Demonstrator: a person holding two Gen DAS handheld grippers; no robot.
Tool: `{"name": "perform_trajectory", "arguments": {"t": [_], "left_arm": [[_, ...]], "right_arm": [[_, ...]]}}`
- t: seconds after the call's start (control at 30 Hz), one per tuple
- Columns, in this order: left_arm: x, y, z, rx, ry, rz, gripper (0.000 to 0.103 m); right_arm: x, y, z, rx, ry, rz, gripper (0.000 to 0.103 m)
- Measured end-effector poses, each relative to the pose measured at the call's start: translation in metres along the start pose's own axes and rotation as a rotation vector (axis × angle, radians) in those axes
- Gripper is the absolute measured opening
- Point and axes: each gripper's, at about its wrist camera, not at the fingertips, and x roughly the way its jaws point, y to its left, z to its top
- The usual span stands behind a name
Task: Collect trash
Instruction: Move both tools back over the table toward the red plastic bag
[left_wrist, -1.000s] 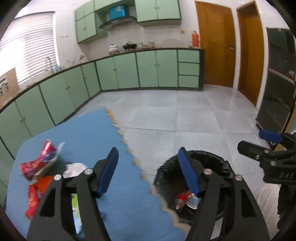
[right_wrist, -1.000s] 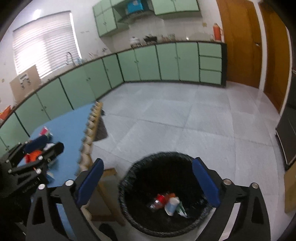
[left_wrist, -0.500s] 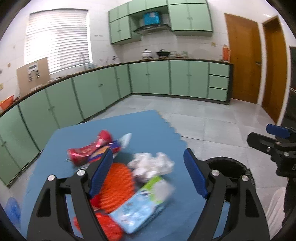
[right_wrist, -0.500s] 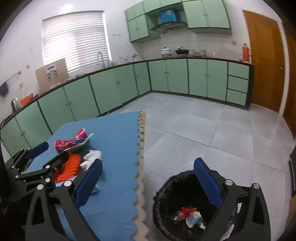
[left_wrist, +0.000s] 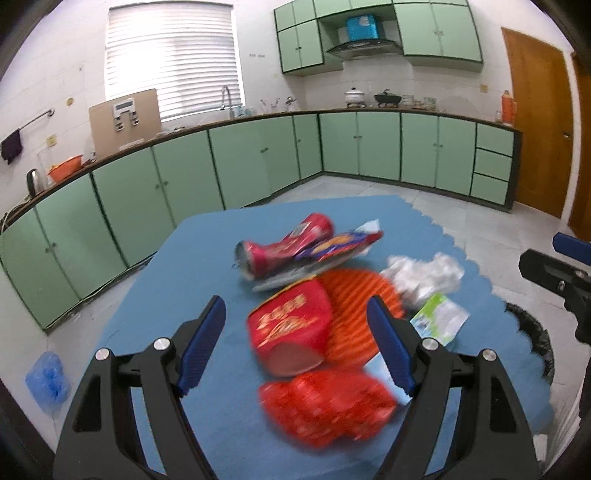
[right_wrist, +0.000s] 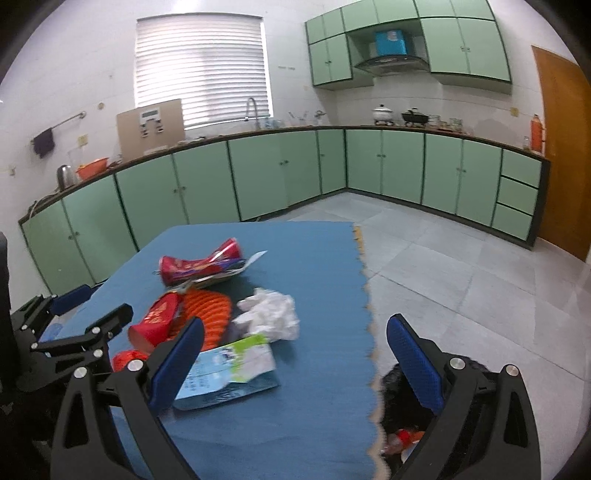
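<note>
A pile of trash lies on the blue mat (left_wrist: 207, 258): a red paper cup (left_wrist: 291, 328), a red wrapper (left_wrist: 328, 406), an orange ribbed piece (left_wrist: 354, 295), a crushed red can (left_wrist: 284, 247), crumpled white paper (left_wrist: 424, 275) and a green-white packet (left_wrist: 439, 319). My left gripper (left_wrist: 297, 347) is open and empty, with the red cup and wrapper between its fingers. My right gripper (right_wrist: 295, 354) is open and empty, over the mat's right edge beside the packet (right_wrist: 229, 365) and white paper (right_wrist: 269, 314). The black-lined trash bin (right_wrist: 402, 406) stands below it.
Green kitchen cabinets (left_wrist: 258, 162) run along the back and left walls. Tiled floor (right_wrist: 461, 266) lies to the right of the table. A brown door (left_wrist: 535, 122) is at the far right. A blue object (left_wrist: 48, 376) lies on the floor at the left.
Both grippers have swung left from over the trash bin to the table. The left gripper now straddles the red cup and wrapper. Both stay open and empty.
</note>
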Motion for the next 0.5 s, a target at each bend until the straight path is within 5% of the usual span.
{"name": "perform_trajectory", "arguments": {"t": [0.5], "left_arm": [[0.004,0.028,-0.052,-0.031,0.079,-0.012,0.076]], "right_arm": [[0.021,0.024,-0.023,-0.019,0.047,-0.007,0.094]]}}
